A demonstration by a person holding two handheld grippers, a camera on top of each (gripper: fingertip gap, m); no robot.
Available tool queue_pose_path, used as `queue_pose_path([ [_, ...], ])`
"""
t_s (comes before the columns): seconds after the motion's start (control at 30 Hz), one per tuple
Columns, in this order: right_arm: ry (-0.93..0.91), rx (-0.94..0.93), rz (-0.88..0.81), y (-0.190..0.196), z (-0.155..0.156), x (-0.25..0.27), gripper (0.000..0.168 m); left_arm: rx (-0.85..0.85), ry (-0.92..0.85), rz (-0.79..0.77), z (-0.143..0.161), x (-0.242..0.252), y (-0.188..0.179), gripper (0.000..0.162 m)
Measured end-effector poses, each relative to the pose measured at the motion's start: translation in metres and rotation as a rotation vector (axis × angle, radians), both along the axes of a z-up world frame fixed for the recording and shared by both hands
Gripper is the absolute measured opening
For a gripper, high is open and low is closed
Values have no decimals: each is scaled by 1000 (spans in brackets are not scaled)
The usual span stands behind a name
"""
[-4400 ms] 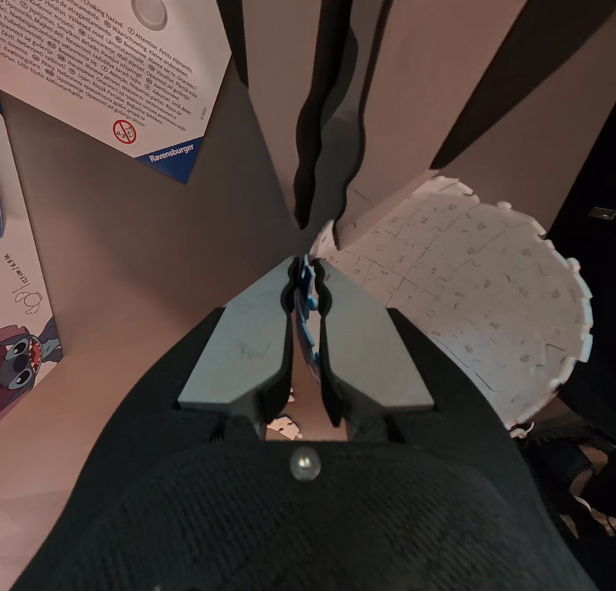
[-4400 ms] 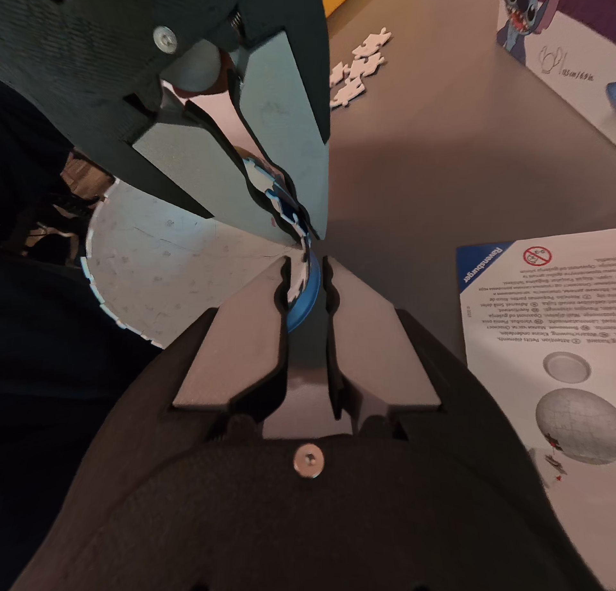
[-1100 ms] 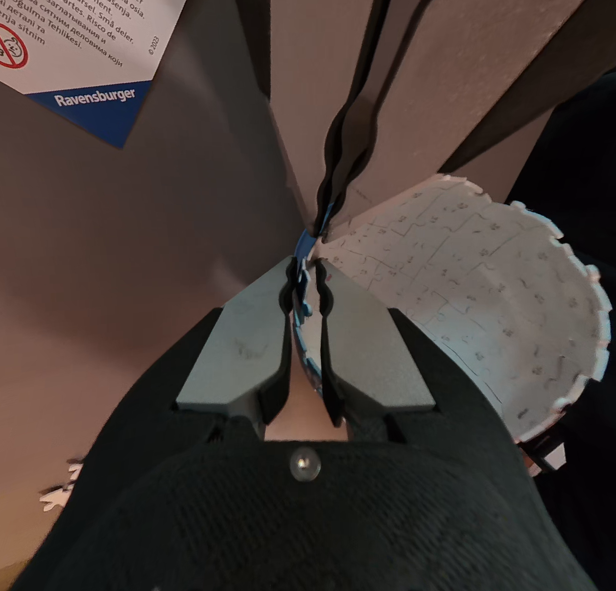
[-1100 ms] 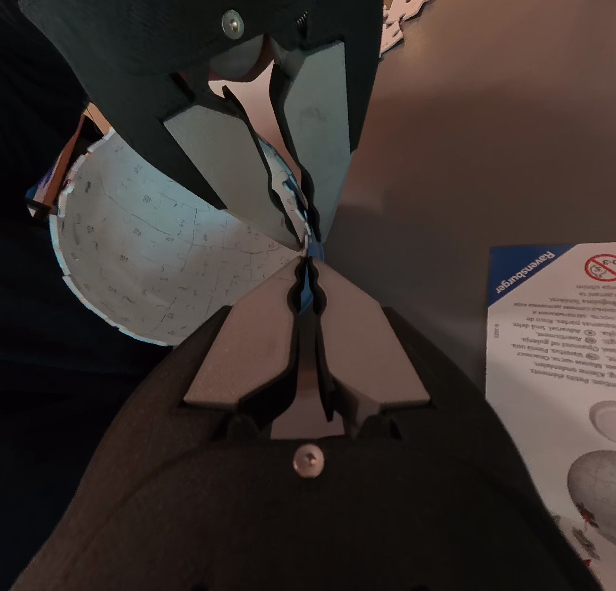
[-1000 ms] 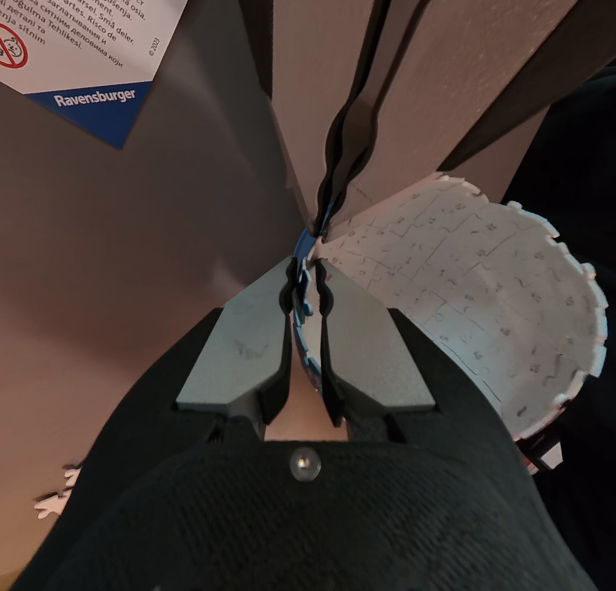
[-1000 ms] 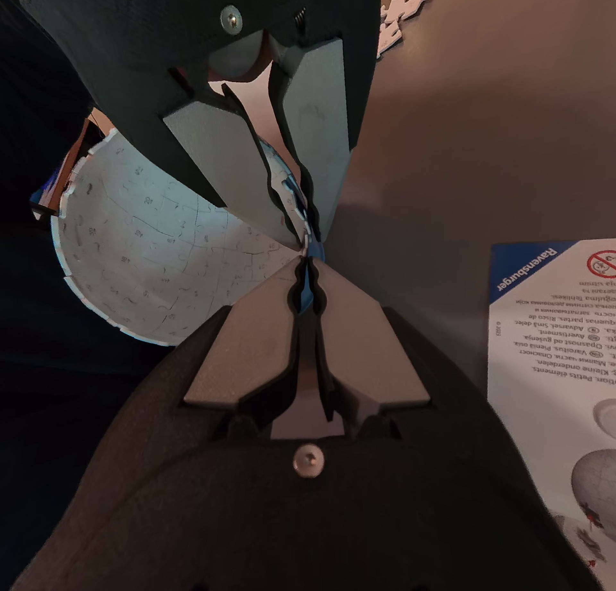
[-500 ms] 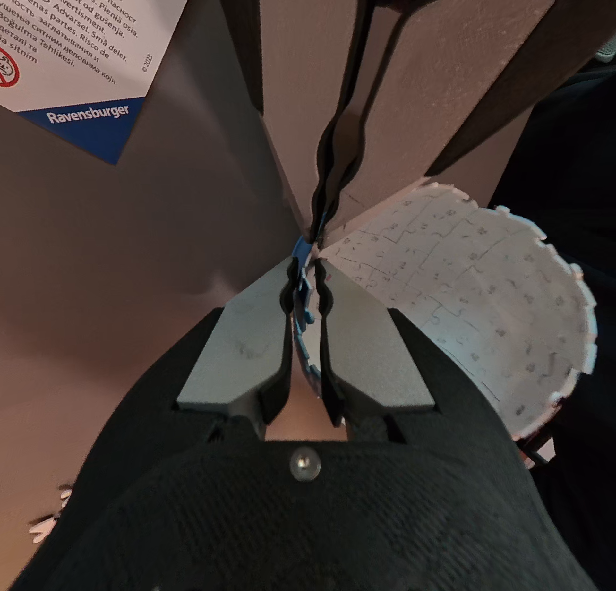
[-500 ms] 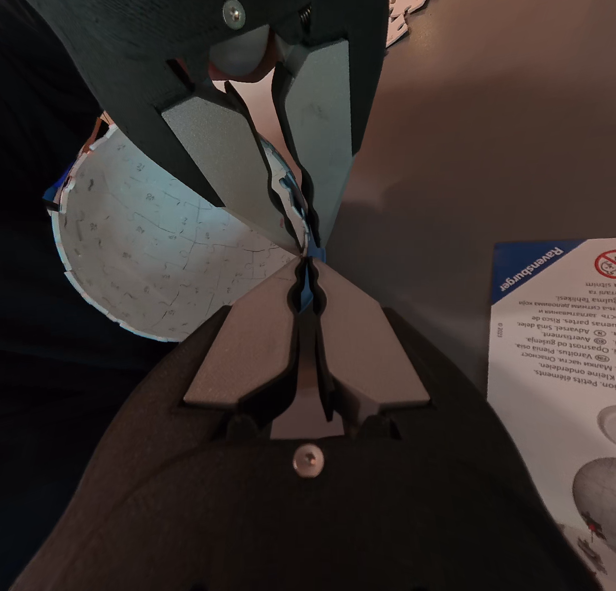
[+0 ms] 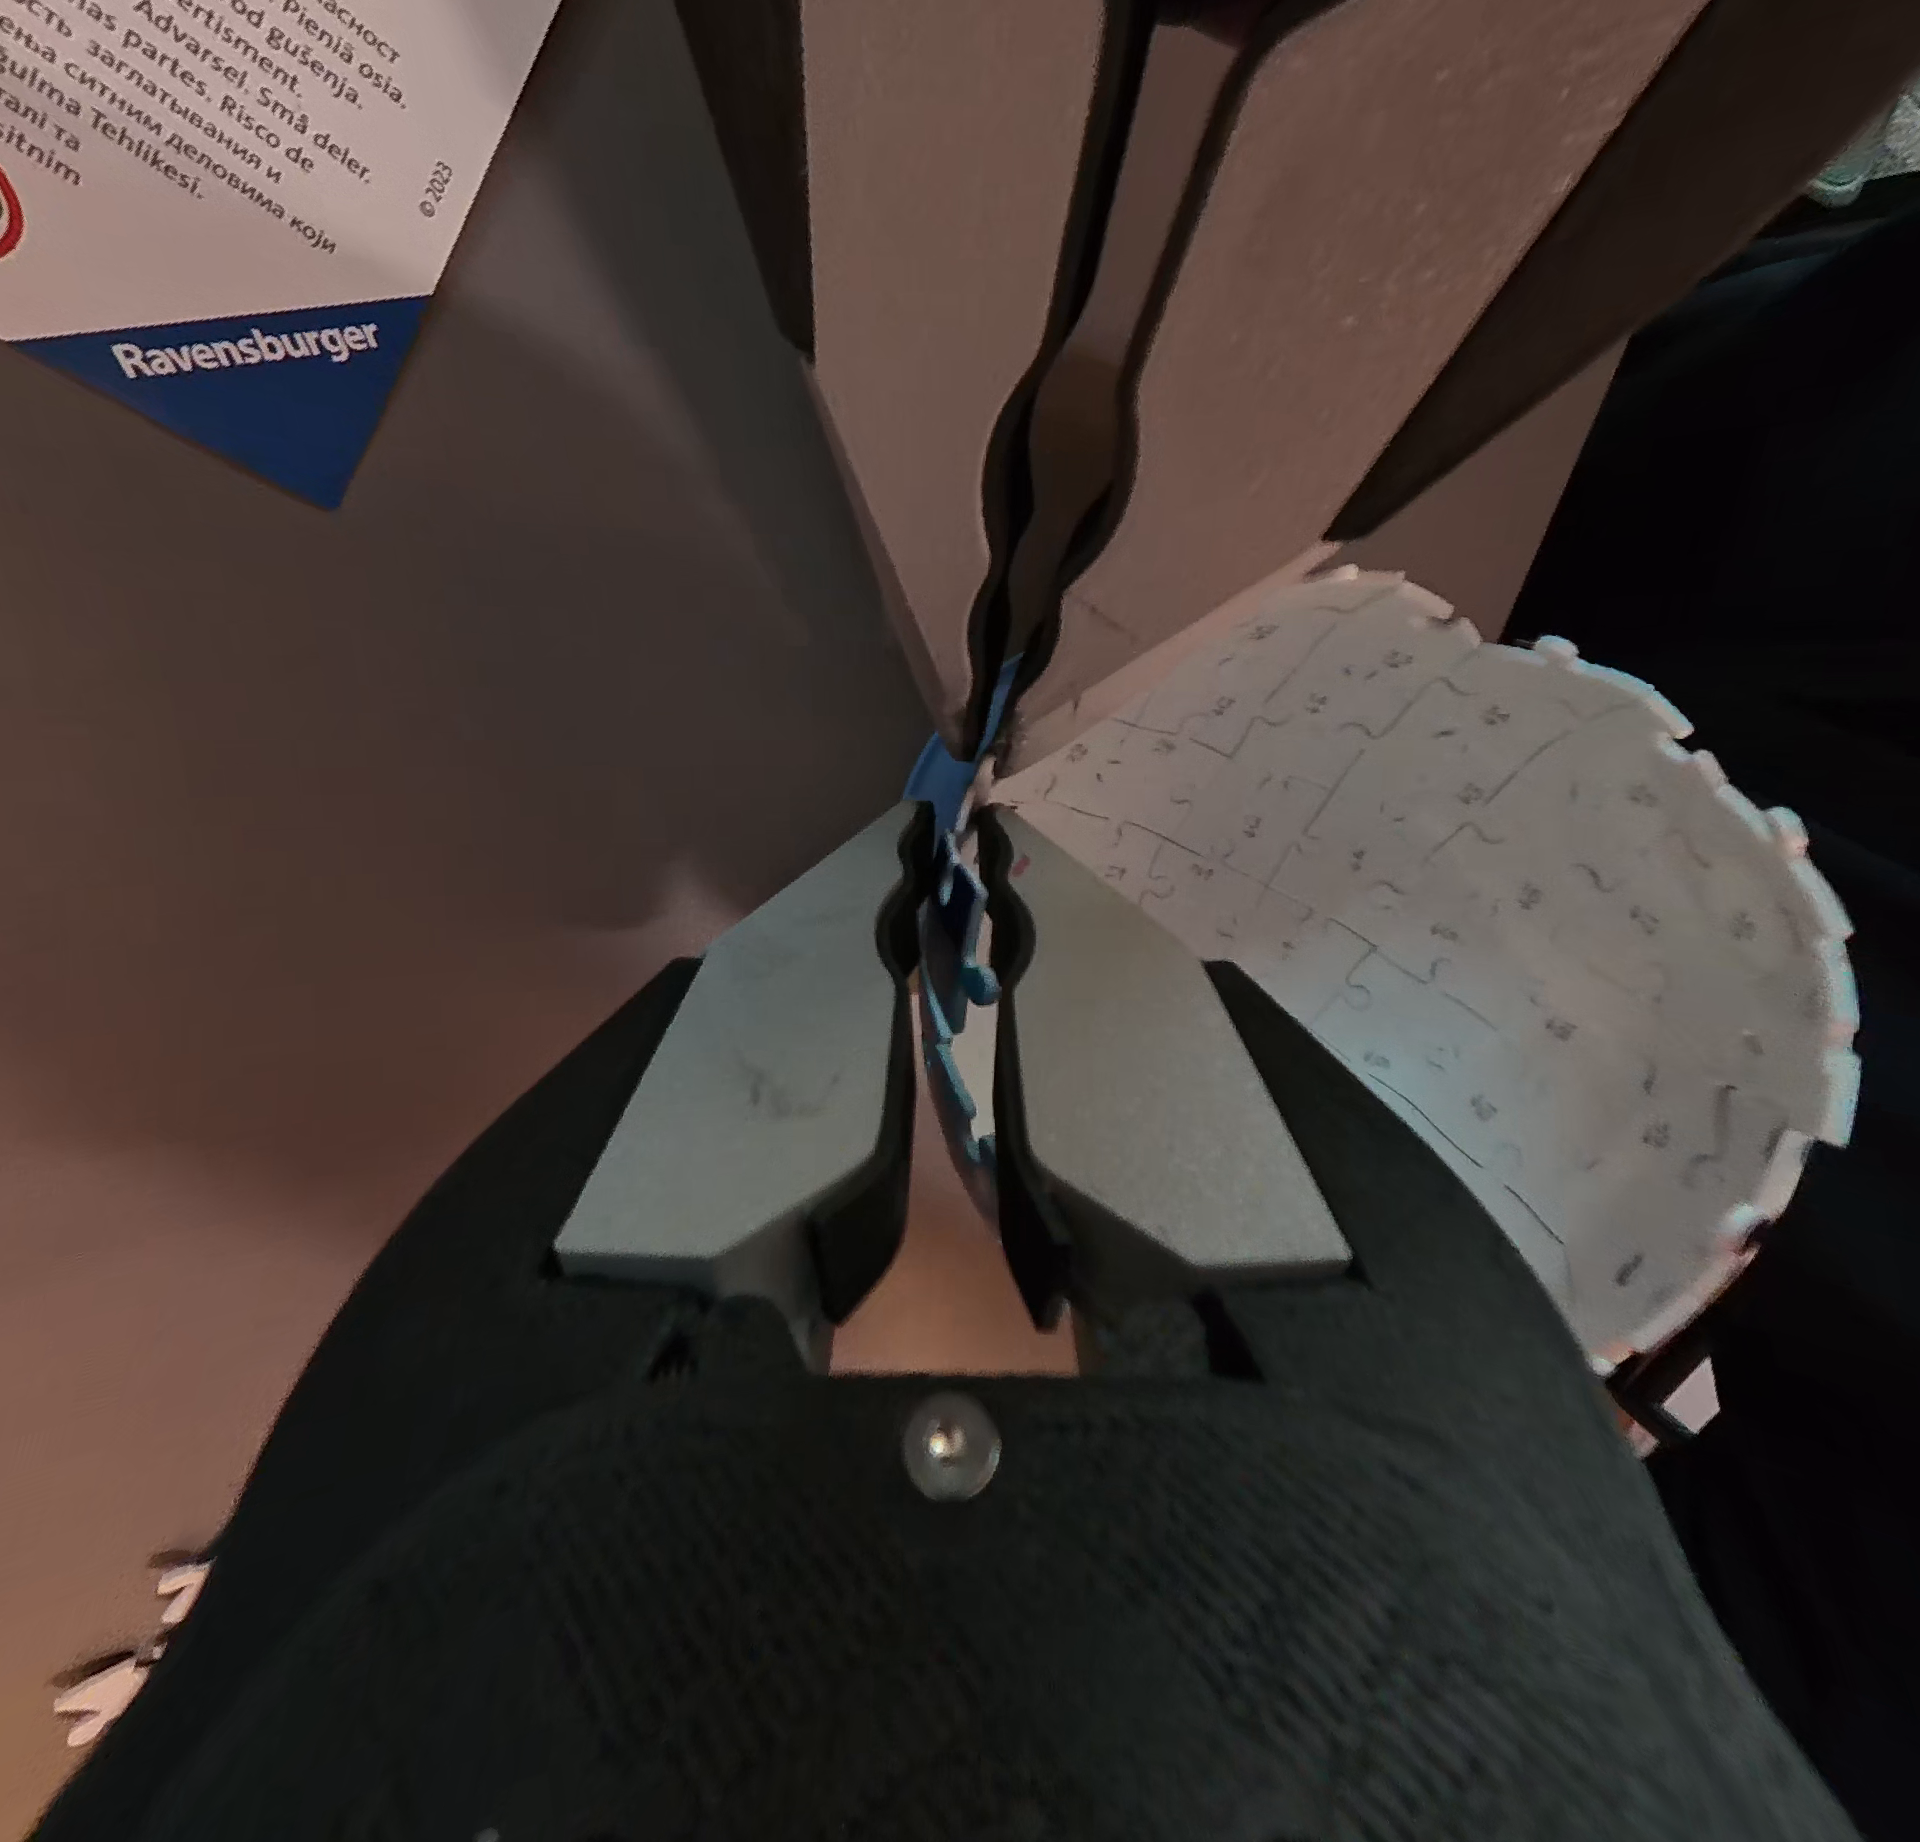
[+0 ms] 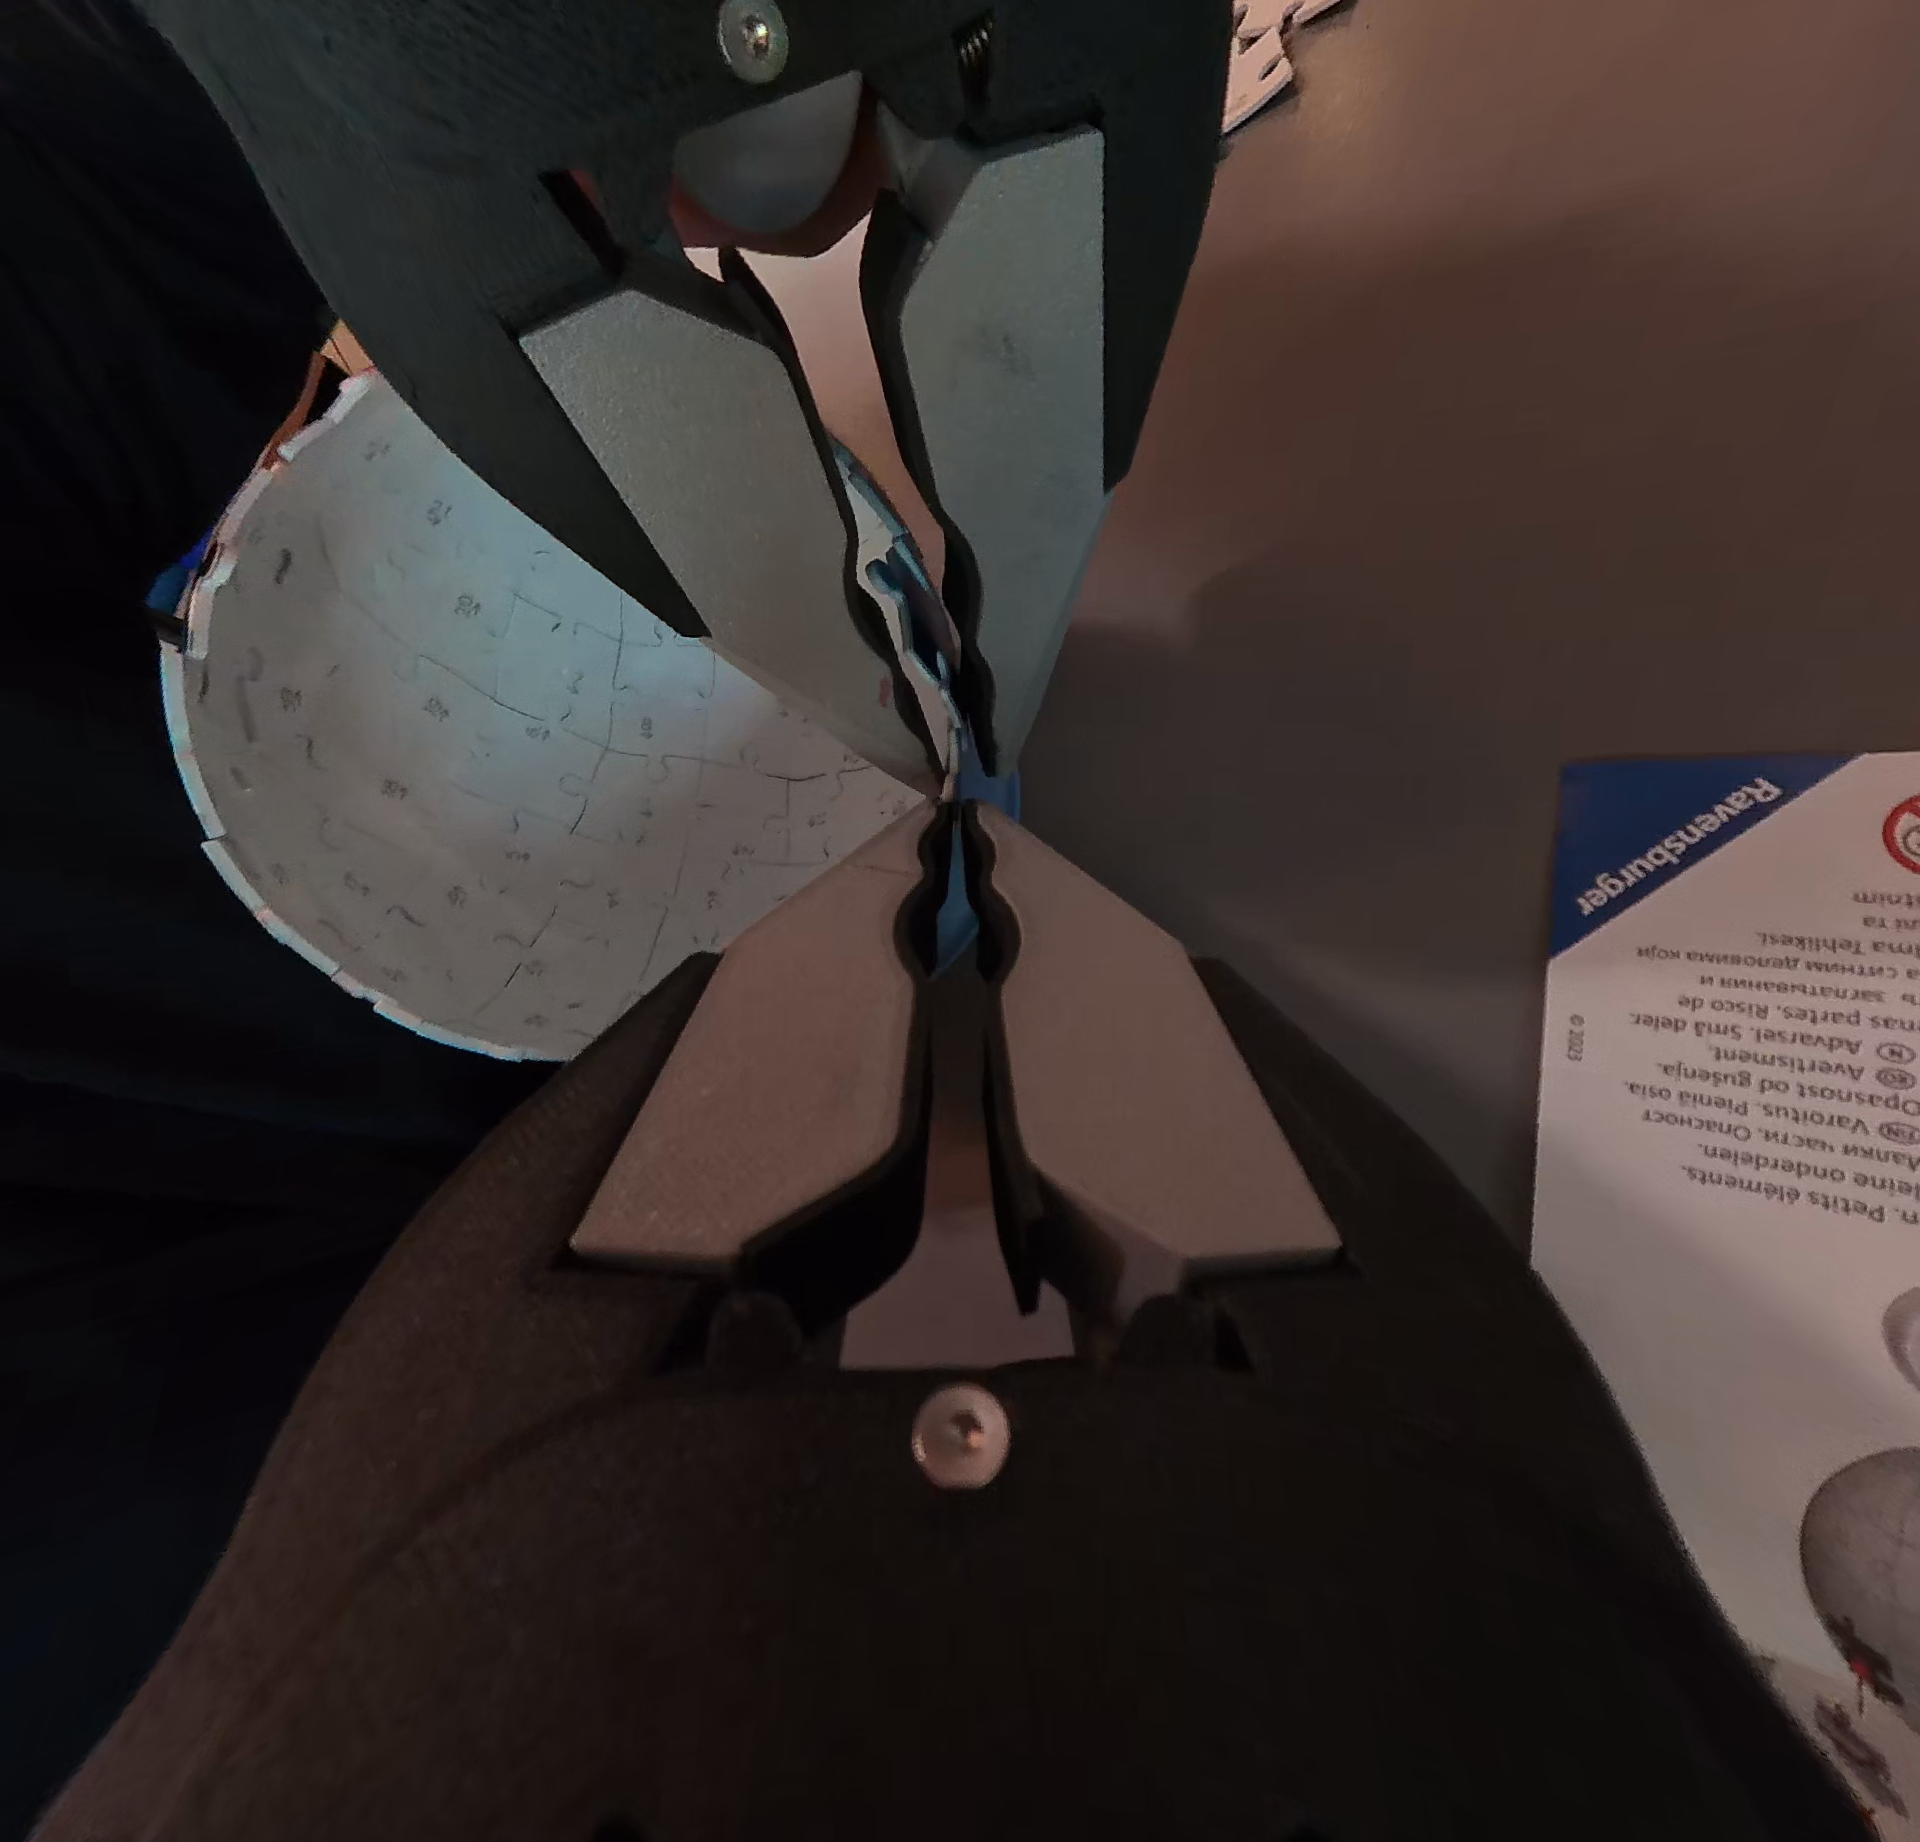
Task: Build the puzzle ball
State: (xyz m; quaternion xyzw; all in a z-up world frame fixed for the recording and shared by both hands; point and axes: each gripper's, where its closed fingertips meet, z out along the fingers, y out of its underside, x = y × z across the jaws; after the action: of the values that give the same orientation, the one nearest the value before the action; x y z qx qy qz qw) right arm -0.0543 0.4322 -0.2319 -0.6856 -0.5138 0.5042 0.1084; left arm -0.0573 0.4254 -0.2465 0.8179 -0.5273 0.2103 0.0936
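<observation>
A printed leaflet [image 9: 197, 130] bears a brand mark and multilingual lines; the half-built puzzle ball [image 9: 1455, 909] carries small numbers

My two wrist cameras face each other, close above the grey desk [image 9: 468, 753]. Each looks down its own fingers; both share the white half-built puzzle ball shell [image 9: 1455, 909] [image 10: 436, 774], centre frame.

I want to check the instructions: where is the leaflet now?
The leaflet lies flat on the table at the right edge of the right wrist view, right of the right gripper; in the left wrist view it fills the upper-left corner.
</observation>
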Motion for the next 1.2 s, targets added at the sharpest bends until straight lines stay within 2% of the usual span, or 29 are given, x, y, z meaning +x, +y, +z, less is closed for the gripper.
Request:
queue_pose_path([
  [0.4,12,27,5,1,2,-2,0,2,6,8,2,-2,0,5],
  [0.63,5,37,-1,1,1,-1,0,25,-23,33,21,-1,11,9],
  [0.9,5,42,-2,1,2,-1,0,22,56,-14,10,-7,5,5],
  [1.2,8,61,5,-1,2,-1,0,30,48,-22,10,-7,4,3],
])
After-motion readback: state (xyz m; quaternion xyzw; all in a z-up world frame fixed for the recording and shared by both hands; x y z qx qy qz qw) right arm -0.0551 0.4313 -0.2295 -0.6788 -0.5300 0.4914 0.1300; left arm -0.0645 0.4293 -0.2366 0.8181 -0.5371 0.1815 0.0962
